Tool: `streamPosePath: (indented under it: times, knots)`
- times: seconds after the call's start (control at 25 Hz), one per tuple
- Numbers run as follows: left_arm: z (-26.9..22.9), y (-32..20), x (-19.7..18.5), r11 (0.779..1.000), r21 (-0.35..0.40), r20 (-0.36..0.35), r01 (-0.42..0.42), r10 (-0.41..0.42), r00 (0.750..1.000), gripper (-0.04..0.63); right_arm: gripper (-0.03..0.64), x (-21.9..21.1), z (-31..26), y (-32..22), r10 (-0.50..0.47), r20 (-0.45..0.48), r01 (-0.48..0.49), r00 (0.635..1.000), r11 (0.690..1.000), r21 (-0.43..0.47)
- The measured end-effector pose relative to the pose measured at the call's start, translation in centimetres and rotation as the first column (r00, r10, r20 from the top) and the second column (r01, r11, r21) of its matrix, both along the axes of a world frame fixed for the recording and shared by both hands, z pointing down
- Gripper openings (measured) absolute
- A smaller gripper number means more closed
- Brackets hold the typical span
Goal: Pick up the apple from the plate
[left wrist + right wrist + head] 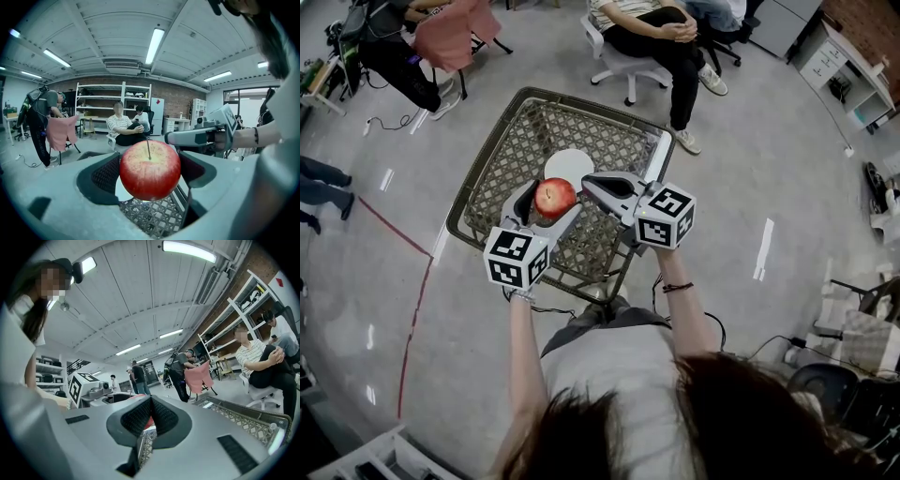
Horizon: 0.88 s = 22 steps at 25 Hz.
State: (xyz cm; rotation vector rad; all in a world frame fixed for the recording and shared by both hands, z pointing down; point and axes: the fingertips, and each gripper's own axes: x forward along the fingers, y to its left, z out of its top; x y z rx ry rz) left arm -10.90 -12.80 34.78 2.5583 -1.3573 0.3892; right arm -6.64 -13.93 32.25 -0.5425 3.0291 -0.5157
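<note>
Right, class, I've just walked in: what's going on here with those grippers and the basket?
A person works two handheld grippers over a wire basket. The left gripper has its jaws closed on a red apple, held above the mesh, just off the white plate. The right gripper is shut and empty, close alongside.

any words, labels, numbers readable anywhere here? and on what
None can be read.
The left gripper and right gripper each carry a cube with black-and-white square markers, no letters.
The apple shows no sticker.
The red patch on the white cabinet: too small to read.
</note>
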Motion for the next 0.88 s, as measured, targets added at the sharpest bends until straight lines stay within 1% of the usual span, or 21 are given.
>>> streamPosePath:
  times: [0.88]
  knots:
    - [-0.21, 0.35, -0.05, 1.0, -0.006, -0.008, -0.011, 0.011, 1.0, 0.403, 0.009, 0.08, -0.7, 0.5, -0.009, 0.029, 0.009, 1.0, 1.0, 0.002]
